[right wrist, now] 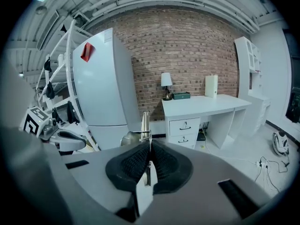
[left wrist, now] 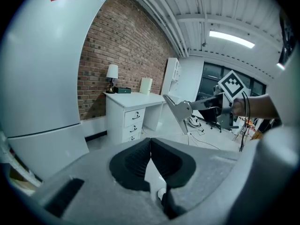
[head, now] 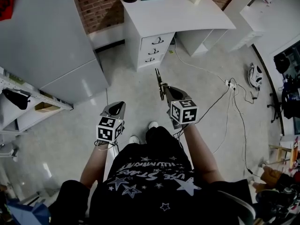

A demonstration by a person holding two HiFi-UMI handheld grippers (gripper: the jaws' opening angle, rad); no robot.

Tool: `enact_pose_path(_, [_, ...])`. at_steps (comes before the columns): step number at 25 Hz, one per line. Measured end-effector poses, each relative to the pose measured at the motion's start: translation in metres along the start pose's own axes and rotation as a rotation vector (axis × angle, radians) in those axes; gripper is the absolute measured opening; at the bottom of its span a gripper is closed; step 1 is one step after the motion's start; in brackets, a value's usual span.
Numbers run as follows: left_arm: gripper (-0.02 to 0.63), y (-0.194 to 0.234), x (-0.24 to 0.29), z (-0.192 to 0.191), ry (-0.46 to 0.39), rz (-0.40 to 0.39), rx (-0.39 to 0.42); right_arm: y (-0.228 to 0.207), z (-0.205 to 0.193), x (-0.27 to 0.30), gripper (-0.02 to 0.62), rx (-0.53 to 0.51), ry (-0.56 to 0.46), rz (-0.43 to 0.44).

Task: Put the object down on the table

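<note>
With my right gripper (head: 166, 92) clamped on the thin grey metal utensil (head: 159, 82) jutting ahead of it, and my left gripper (head: 116, 108) pressed together on nothing, I should carry the utensil level to the white drawer desk (head: 187, 13) well ahead before releasing.

Bright, even indoor light is given by a ceiling strip (left wrist: 232, 38). Glare is seen on the fridge (head: 84, 86) and floor (head: 47, 168). Gripper views are bent by fisheye, with black corners; the left gripper (left wrist: 150, 149) is blurred close up.
</note>
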State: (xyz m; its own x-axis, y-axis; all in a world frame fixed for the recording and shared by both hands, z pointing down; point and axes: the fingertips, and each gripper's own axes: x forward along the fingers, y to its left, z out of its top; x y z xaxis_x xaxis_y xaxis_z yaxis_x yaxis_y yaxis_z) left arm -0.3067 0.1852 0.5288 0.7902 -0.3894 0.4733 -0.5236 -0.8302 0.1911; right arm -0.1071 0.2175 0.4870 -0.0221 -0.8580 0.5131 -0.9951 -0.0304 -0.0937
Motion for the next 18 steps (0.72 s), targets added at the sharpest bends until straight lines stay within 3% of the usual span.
enact_pose_path(5, [0.02, 0.003, 0.015, 0.005, 0.006, 0.009, -0.025, -0.02, 0.003, 0.005, 0.012, 0.072, -0.016, 0.002])
enact_pose_path(10, [0.02, -0.005, 0.051, 0.028, 0.006, 0.023, 0.005, -0.058, 0.015, 0.028, 0.012, 0.077, -0.027, 0.028])
enact_pose_path(18, [0.02, -0.006, 0.149, 0.085, 0.015, 0.105, -0.014, -0.164, 0.06, 0.082, 0.012, 0.064, -0.038, 0.092])
